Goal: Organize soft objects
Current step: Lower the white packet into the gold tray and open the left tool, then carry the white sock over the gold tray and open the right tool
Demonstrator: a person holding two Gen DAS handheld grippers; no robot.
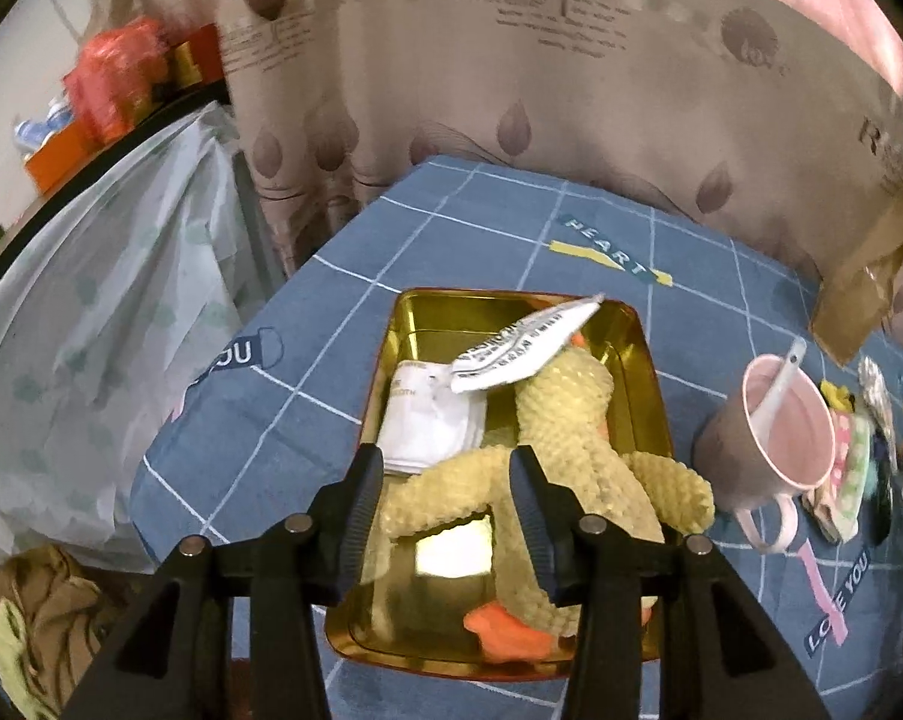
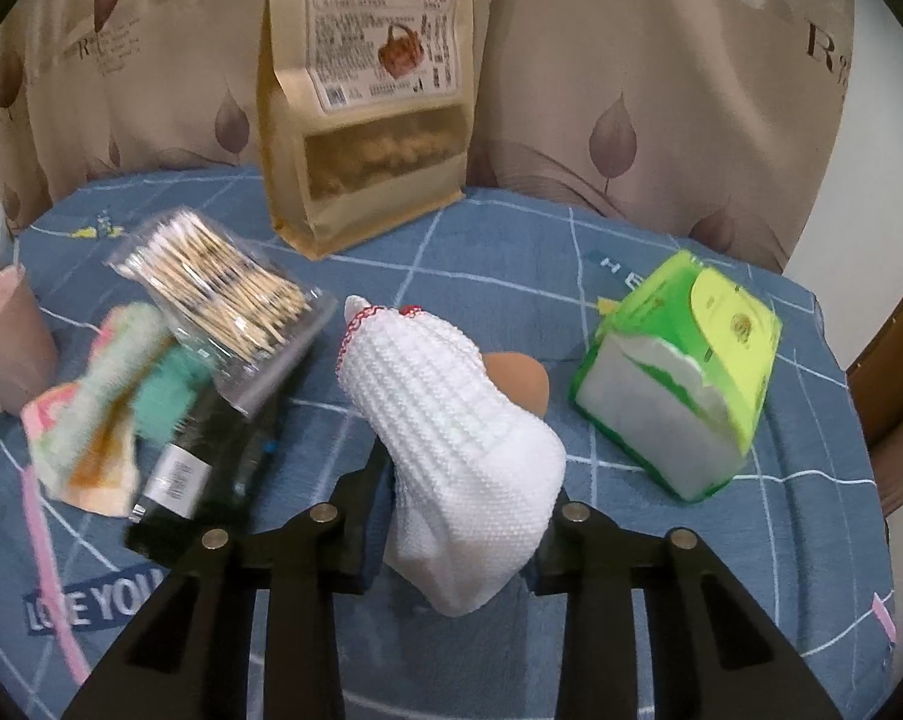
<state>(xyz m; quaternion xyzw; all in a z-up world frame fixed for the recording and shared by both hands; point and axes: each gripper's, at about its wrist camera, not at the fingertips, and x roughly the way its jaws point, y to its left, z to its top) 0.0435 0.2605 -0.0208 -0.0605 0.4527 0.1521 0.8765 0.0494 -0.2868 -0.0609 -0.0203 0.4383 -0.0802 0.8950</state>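
Note:
A yellow plush duck (image 1: 577,420) with orange feet lies in a gold metal tray (image 1: 643,372) on the blue checked cloth. Beside it in the tray are a white folded packet (image 1: 427,420) and a white printed tag (image 1: 523,348). My left gripper (image 1: 445,480) hovers open just over the duck's near side, its pads clear of the plush. In the right wrist view my right gripper (image 2: 469,498) is shut on a white knitted sock (image 2: 457,420) with red trim at its far end. A brown rounded thing (image 2: 520,381) shows behind the sock.
Around the sock are a green tissue pack (image 2: 679,384), a kraft snack bag (image 2: 367,102), a clear pack of cotton swabs (image 2: 223,294), a dark bottle (image 2: 193,468), a pastel cloth (image 2: 97,420) and a pink cup (image 1: 775,432) with a spoon. A curtain hangs behind the table.

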